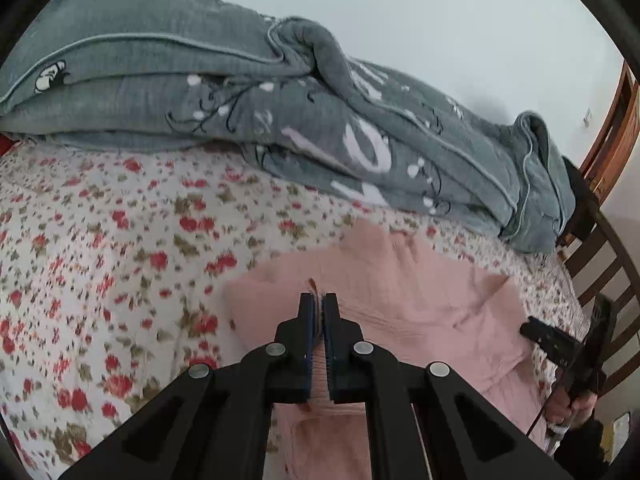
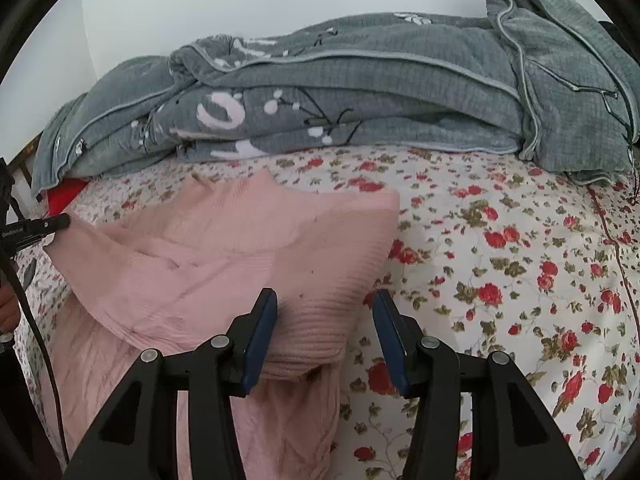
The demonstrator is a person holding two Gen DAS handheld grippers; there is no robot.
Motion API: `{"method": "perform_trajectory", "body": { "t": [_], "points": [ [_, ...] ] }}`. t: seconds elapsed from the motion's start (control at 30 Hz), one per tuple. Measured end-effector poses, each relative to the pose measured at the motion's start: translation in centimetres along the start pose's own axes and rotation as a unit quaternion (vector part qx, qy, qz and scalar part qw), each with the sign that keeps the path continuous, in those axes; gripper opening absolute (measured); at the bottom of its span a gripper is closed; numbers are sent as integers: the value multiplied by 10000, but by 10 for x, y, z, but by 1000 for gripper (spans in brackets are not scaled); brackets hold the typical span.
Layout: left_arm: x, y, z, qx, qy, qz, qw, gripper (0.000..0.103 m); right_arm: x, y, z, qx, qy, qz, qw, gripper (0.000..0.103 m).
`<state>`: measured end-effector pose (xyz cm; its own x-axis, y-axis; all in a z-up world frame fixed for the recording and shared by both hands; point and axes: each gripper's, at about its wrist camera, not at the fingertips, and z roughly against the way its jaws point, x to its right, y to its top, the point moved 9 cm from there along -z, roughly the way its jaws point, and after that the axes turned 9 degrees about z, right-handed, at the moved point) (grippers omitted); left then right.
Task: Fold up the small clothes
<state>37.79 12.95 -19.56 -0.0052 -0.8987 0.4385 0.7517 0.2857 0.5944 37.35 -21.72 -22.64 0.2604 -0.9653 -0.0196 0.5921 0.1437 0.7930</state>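
Observation:
A pink knit garment (image 1: 404,304) lies partly folded on the floral bedsheet (image 1: 100,240). My left gripper (image 1: 319,300) is shut on a pinched fold of the pink garment, lifted a little off the bed. In the right wrist view the pink garment (image 2: 240,256) spreads across the middle and lower left. My right gripper (image 2: 326,300) is open, its jaws on either side of a ribbed edge of the garment without closing on it. The left gripper also shows at the left edge of the right wrist view (image 2: 60,222), pinching a corner of the garment. The right gripper shows at the right of the left wrist view (image 1: 532,330).
A rumpled grey-green quilt (image 1: 280,120) with white and black print lies along the far side of the bed, also in the right wrist view (image 2: 360,92). A wooden bed frame (image 1: 612,240) stands at the right. Floral sheet (image 2: 520,280) stretches to the right of the garment.

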Motion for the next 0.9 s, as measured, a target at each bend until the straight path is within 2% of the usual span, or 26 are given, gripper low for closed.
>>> {"method": "perform_trajectory", "body": {
  "t": [0.1, 0.17, 0.23, 0.3, 0.43, 0.47, 0.53, 0.57, 0.63, 0.73, 0.9],
  "points": [
    [0, 12, 1, 170, -90, 50, 9998, 6, 2, 8, 8, 155, -145, 77, 9997, 49],
    [-6, 14, -5, 240, 34, 13, 9997, 6, 2, 11, 8, 176, -129, 75, 9997, 51],
    [-19, 4, -23, 21, 245, 34, 9997, 6, 0, 6, 0, 28, -99, 111, 9999, 52],
    [-35, -13, -46, -370, 520, 157, 9978, 6, -1, 1, -7, -96, -135, 158, 9997, 52],
    [-45, -26, -53, -444, 688, 159, 9965, 10, 5, -12, -29, -618, -225, 43, 9978, 54],
    [-44, -26, -51, -468, 705, 182, 9962, 14, 6, -13, -31, -646, -196, -21, 9977, 54],
    [-45, -26, -46, -493, 842, 173, 9951, 52, 8, -12, -29, -672, -206, -77, 9975, 54],
    [-45, -27, -40, -433, 900, 140, 9949, 61, 9, -11, -24, -635, -211, -105, 9977, 54],
    [-41, -30, -27, -304, 928, -7, 9952, 63, 11, -10, -7, -466, -249, -254, 9983, 54],
    [-33, -42, -13, -358, 880, -100, 9954, 63, 9, -15, 24, -263, -213, -436, 9985, 54],
    [-22, -67, 14, -327, 825, -56, 9960, 63, 3, -30, 74, -36, -428, -283, 9987, 54]
  ]
}}
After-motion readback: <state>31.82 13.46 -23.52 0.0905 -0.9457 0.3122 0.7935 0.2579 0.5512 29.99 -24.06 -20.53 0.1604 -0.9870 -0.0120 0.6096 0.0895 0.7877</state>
